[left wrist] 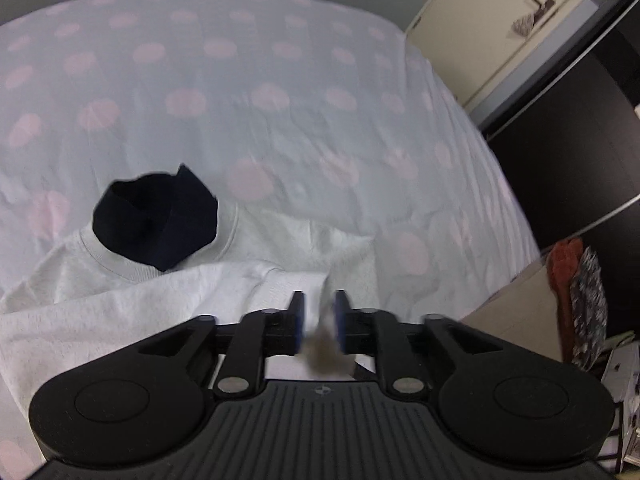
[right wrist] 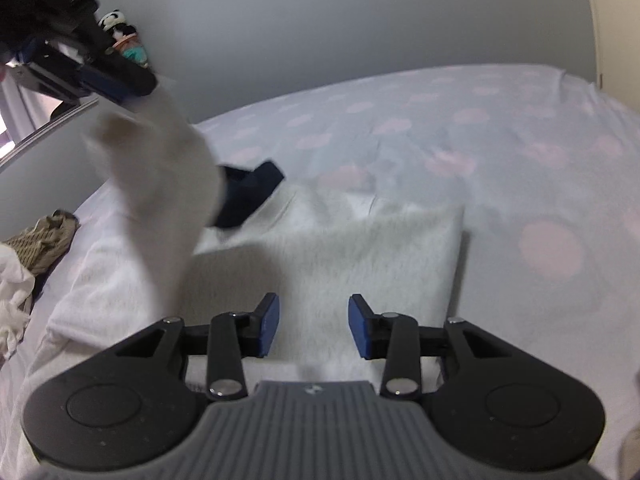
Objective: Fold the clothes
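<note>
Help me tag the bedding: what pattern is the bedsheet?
Pale bedsheet with large pink polka dots, clearest in the left wrist view.

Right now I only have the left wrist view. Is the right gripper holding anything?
Observer: No. The right gripper is open above the folded part of the white sweatshirt, with nothing between its pads.
Operator: How does my left one look from there?
Observer: The left gripper is raised off the bed, and a flap of the sweatshirt hangs from it.
Operator: Other clothes around?
Observer: A khaki garment lies at the far left of the bed.
</note>
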